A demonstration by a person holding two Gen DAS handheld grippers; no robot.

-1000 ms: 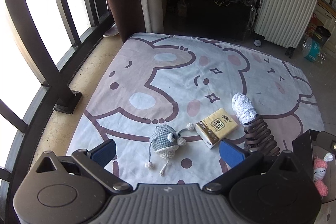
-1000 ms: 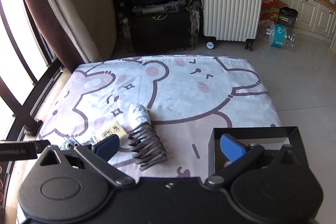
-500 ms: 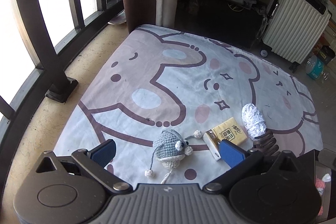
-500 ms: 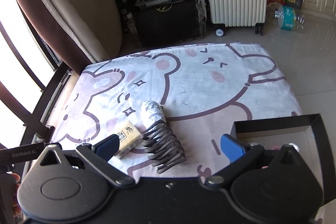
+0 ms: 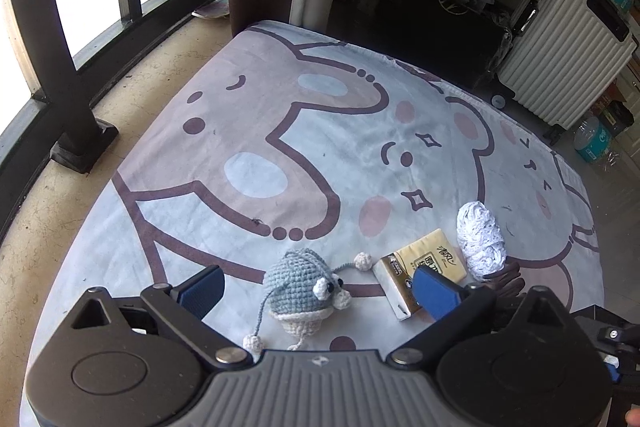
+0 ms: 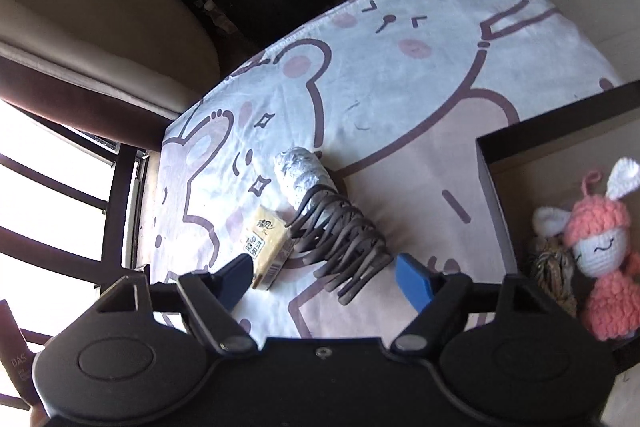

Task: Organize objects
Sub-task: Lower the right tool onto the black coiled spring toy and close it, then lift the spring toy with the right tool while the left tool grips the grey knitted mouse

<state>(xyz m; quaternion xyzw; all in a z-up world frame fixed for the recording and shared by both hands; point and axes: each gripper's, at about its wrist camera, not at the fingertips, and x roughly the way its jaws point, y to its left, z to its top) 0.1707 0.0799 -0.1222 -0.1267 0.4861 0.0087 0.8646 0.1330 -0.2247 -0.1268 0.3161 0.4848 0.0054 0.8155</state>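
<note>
A grey-blue crochet mouse (image 5: 303, 289) lies on the cartoon-bear blanket (image 5: 280, 131), right between the fingers of my open, empty left gripper (image 5: 318, 291). Beside it lie a yellow tissue pack (image 5: 424, 269), a white yarn roll (image 5: 480, 237) and a dark brown coil (image 5: 506, 277). My right gripper (image 6: 330, 281) is open and empty, just above the brown coil (image 6: 340, 239), with the tissue pack (image 6: 268, 247) at its left finger and the white roll (image 6: 302, 173) beyond. A black box (image 6: 494, 183) on the right holds a pink crochet doll (image 6: 604, 259) and a brownish bundle (image 6: 554, 271).
A window railing (image 5: 60, 39) and stone sill run along the left. A dark cabinet (image 5: 416, 3) and a white suitcase (image 5: 560, 43) stand beyond the blanket's far edge. A plastic bottle (image 5: 592, 139) lies on the tiled floor at the right.
My left gripper has come lower and closer, so the mouse now sits between its fingers. My right gripper has swung left and down over the brown coil; the doll in the box has come into view.
</note>
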